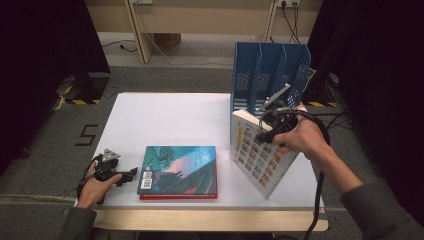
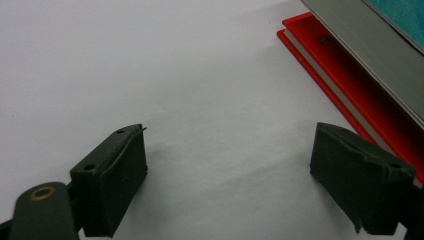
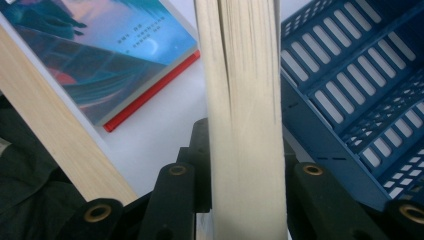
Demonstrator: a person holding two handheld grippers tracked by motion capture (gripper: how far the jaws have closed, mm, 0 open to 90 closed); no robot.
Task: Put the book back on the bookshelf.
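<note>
Paperback book (image 1: 260, 152), tilted on its lower corner at 3 o'clock on the table (image 1: 165, 120), is clamped by the right gripper (image 1: 267, 131) for lifting toward the blue file rack (image 1: 270, 75) behind. Left gripper (image 1: 131, 172) rests at 8 o'clock, jaws apart, beside the stacked books (image 1: 178, 171).

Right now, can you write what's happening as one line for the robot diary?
right tool: shut on white book, tilted beside blue rack | left tool: open, on table beside stacked books
</note>
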